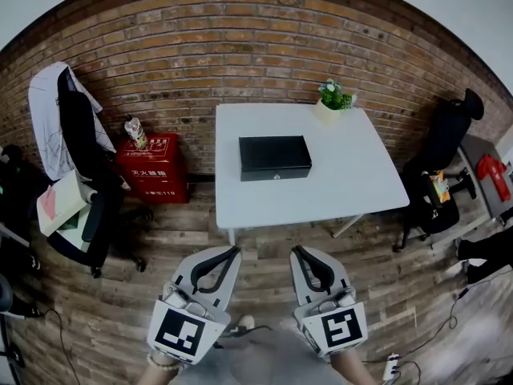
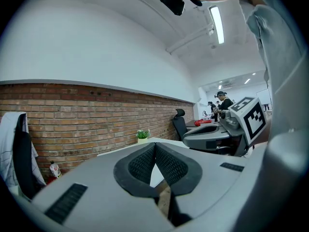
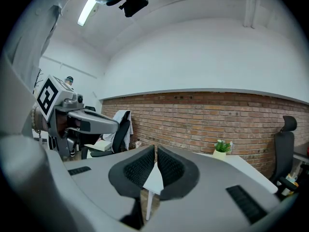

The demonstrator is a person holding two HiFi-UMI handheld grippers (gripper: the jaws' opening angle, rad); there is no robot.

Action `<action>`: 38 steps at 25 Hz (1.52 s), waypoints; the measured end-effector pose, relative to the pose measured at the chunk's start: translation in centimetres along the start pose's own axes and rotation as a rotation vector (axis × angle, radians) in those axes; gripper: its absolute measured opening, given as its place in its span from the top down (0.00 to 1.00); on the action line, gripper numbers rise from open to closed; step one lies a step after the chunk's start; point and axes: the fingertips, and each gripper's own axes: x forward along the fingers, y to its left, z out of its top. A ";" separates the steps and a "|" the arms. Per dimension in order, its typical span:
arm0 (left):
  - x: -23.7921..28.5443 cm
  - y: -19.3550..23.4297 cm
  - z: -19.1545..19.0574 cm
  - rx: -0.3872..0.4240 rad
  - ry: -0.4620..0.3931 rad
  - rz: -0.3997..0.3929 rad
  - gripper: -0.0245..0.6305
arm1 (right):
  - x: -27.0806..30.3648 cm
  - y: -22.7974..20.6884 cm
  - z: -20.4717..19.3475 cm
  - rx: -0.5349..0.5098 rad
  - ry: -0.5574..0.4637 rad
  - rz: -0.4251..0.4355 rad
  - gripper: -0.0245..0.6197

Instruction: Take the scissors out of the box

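Observation:
A black box [image 1: 274, 157] lies with its lid down in the middle of the white table [image 1: 353, 175]. No scissors show in any view. My left gripper [image 1: 237, 249] and right gripper [image 1: 296, 249] hover side by side over the wooden floor, well short of the table's near edge. Both point at the table. In the left gripper view the left gripper [image 2: 155, 144] has its ribbed pads pressed together with nothing between them. The right gripper [image 3: 155, 146] looks the same in the right gripper view: pads meeting, nothing held.
A potted plant [image 1: 333, 99] stands at the table's far right corner by the brick wall. A red cabinet [image 1: 151, 168] and an office chair [image 1: 84, 175] with a jacket stand left of the table. Another black chair [image 1: 445, 159] stands to its right.

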 end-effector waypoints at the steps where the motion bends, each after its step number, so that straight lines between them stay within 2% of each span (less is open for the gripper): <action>1: 0.2 -0.1 0.0 0.003 0.001 0.002 0.94 | 0.0 -0.2 -0.1 -0.002 -0.002 0.000 0.89; 15: 1.6 -1.0 -0.1 0.029 0.010 -0.029 0.94 | -1.0 -2.0 -1.6 0.030 0.011 -0.039 0.89; 19: 2.5 -0.3 -0.4 0.015 0.016 -0.041 0.94 | -0.5 -2.5 -1.8 0.033 0.028 -0.060 0.89; 23: 4.5 0.7 -0.4 0.001 0.011 -0.064 0.94 | 0.6 -3.7 -1.7 0.022 0.028 -0.087 0.89; 28: 7.2 1.6 -0.7 0.007 0.012 -0.129 0.94 | 2.3 -5.5 -2.0 0.024 0.040 -0.126 0.89; 31: 9.1 2.9 -0.8 0.004 0.017 -0.137 0.94 | 3.8 -6.7 -2.6 0.037 0.076 -0.137 0.89; 38: 13.2 5.9 -1.7 -0.005 0.039 -0.167 0.94 | 7.7 -9.5 -2.5 0.051 0.085 -0.175 0.89</action>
